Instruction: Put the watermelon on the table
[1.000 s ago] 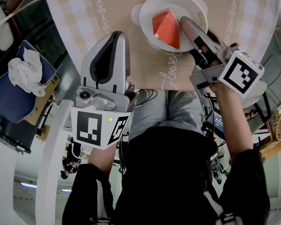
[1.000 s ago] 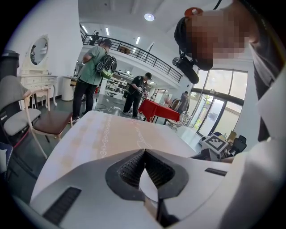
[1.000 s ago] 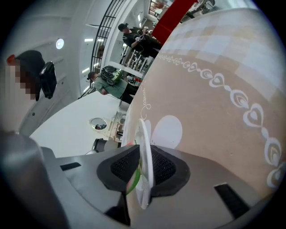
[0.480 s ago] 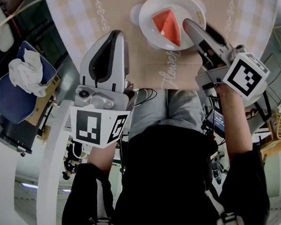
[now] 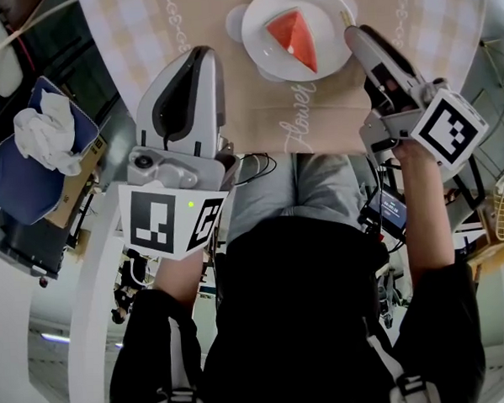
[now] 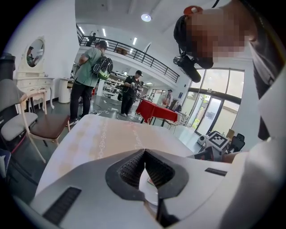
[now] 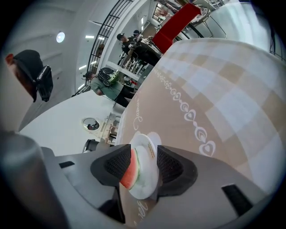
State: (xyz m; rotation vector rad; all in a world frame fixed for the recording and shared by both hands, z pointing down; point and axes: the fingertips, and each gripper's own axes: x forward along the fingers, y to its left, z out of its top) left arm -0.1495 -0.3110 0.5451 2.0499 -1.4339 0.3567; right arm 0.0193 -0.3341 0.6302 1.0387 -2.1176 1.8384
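Watermelon (image 5: 292, 36) wedge, red flesh with a thin green rind, lies on white plate (image 5: 327, 2) at the far side of the round surface (image 5: 230, 113), which has a beige and pale check cloth. Script on the cloth reads "Flower" (image 5: 303, 121), just below the plate. A chain of white hearts (image 7: 193, 117) is printed on the cloth too. No other readable text.

Right gripper (image 5: 355, 38): jaws wide apart and empty, just right of the plate, not touching it. In the right gripper view the plate and wedge show in the gap between the jaws, further off.

Left gripper (image 5: 197, 63): jaws closed tip to tip, nothing between them, over the near left of the surface, apart from the plate.

Both marker cubes carry black-and-white square codes.
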